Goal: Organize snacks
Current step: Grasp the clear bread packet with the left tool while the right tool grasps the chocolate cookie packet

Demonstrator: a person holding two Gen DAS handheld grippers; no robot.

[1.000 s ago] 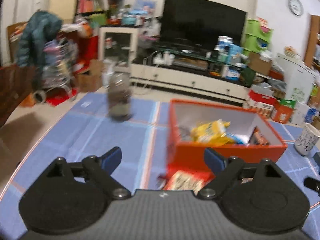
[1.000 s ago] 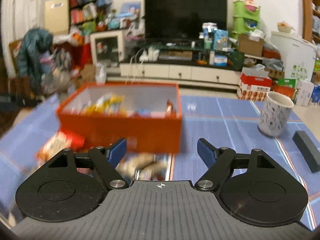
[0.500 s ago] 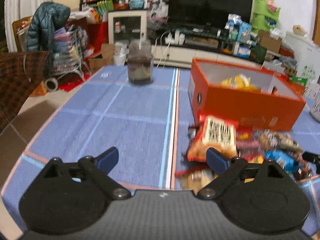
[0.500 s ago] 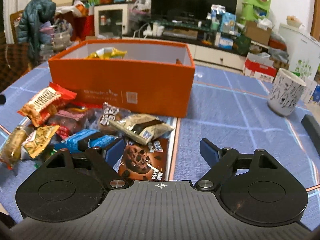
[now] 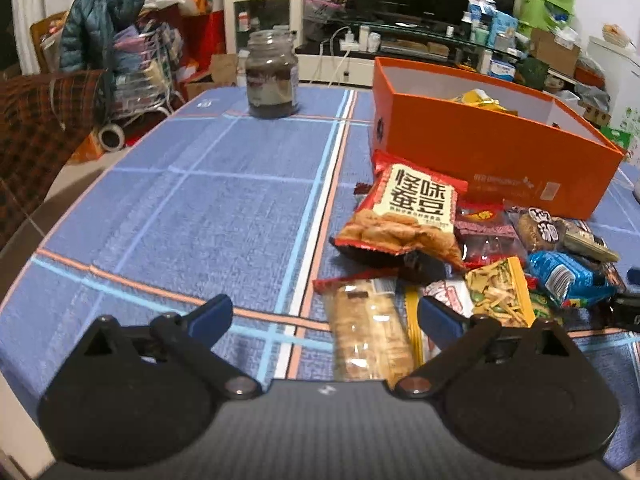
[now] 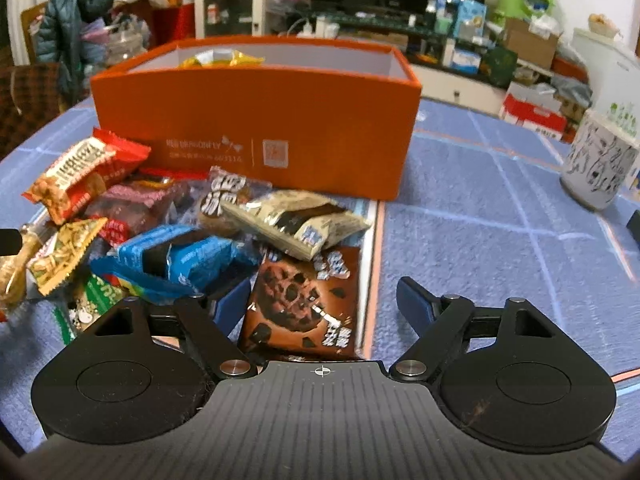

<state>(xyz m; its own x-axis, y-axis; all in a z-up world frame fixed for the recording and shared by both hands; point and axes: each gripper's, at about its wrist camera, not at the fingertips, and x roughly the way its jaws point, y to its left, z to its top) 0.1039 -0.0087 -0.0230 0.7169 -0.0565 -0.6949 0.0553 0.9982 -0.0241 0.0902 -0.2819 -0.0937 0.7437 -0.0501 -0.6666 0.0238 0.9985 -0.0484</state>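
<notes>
An orange box (image 5: 480, 160) (image 6: 256, 120) stands on the blue checked tablecloth with yellow packets inside. A pile of snack packets lies in front of it: a red packet with printed characters (image 5: 408, 212) (image 6: 80, 172), a blue packet (image 5: 564, 276) (image 6: 180, 256) and a beige packet (image 6: 296, 220). My left gripper (image 5: 324, 314) hangs low at the pile's left end. Its jaws are opening, with a clear cracker packet (image 5: 368, 332) lying between them, untouched. My right gripper (image 6: 322, 298) is closing over a brown chocolate cookie packet (image 6: 296, 292); its pads stand clear of it.
A dark glass jar (image 5: 273, 76) stands at the table's far left. A patterned white mug (image 6: 600, 160) and a dark block (image 6: 634, 224) are on the right. A plaid-covered chair (image 5: 36, 120) stands beyond the left table edge. Bare cloth (image 5: 200, 208) spreads left of the pile.
Both grippers have sunk toward the table and tipped downward, so the snack pile now fills the near view. The left jaws stand slightly wider.
</notes>
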